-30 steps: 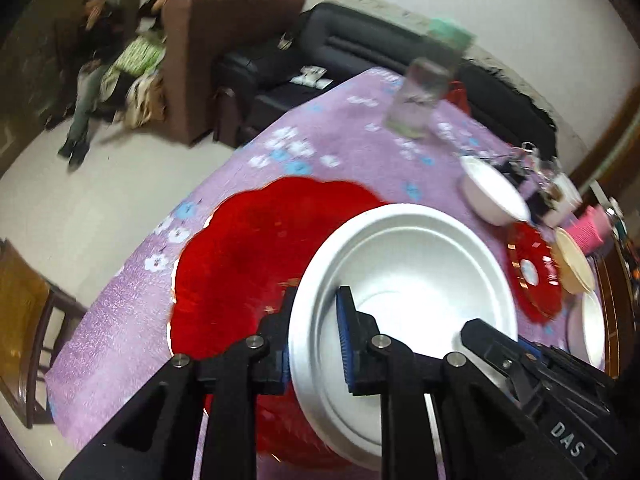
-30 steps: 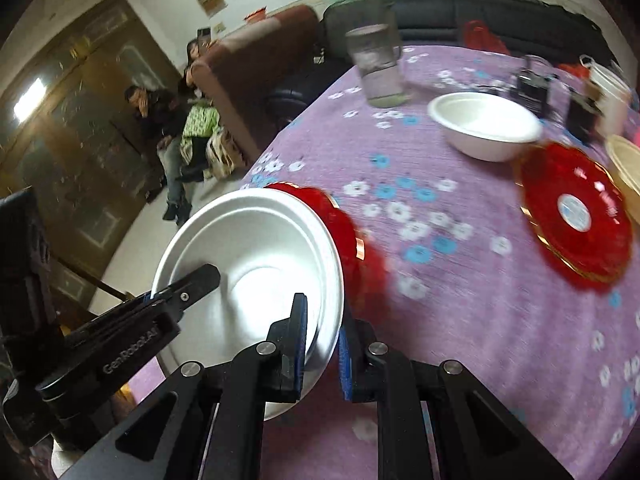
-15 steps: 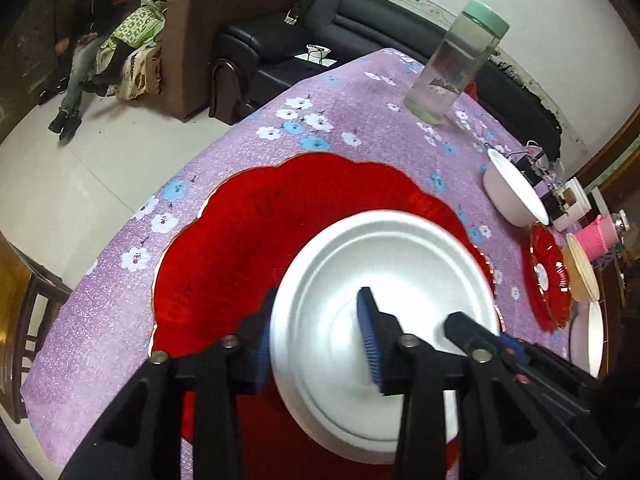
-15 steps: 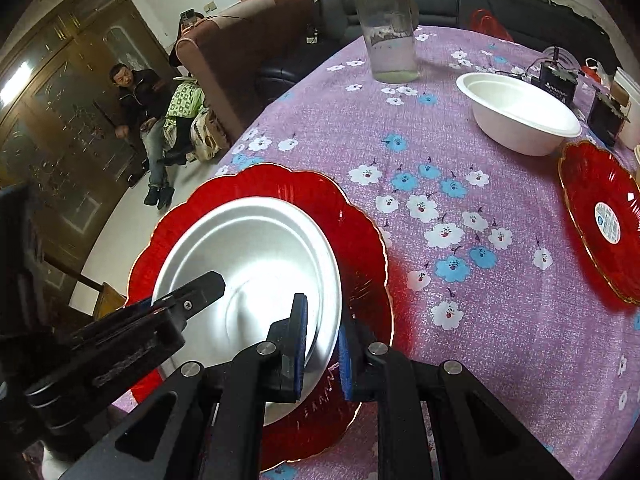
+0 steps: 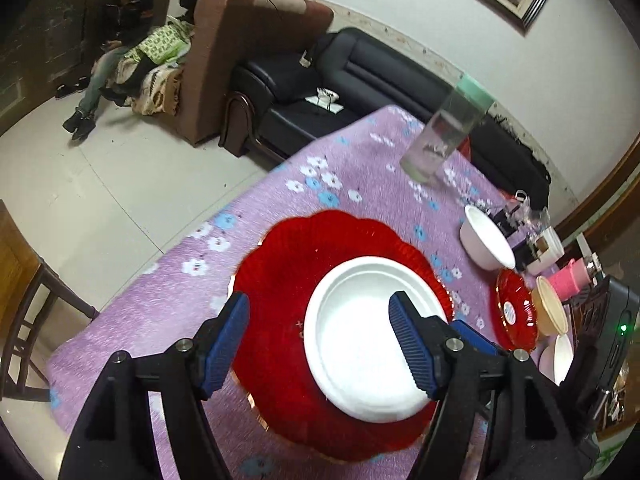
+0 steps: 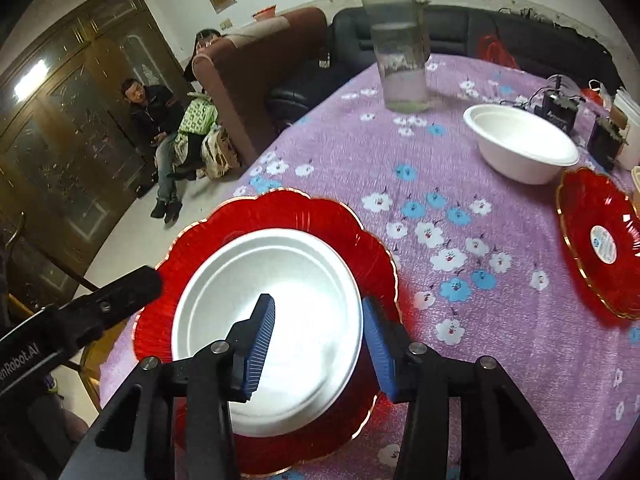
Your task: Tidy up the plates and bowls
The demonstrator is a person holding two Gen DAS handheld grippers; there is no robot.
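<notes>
A matt white foam-looking plate is seen on a glossy ribbed red plastic platter, and the counter is covered in flowery purple cloth with a nubby texture.

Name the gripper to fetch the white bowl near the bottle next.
Probably right. The right gripper is open, and the bowl lies nearer on its side; the left gripper sees it far off.

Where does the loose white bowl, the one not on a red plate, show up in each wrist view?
Left wrist: the white bowl sits at right, mid-height, beyond the large red plate.
Right wrist: the white bowl sits upper right.
Shared landmark: the green-lidded bottle stands behind it in both.
</notes>
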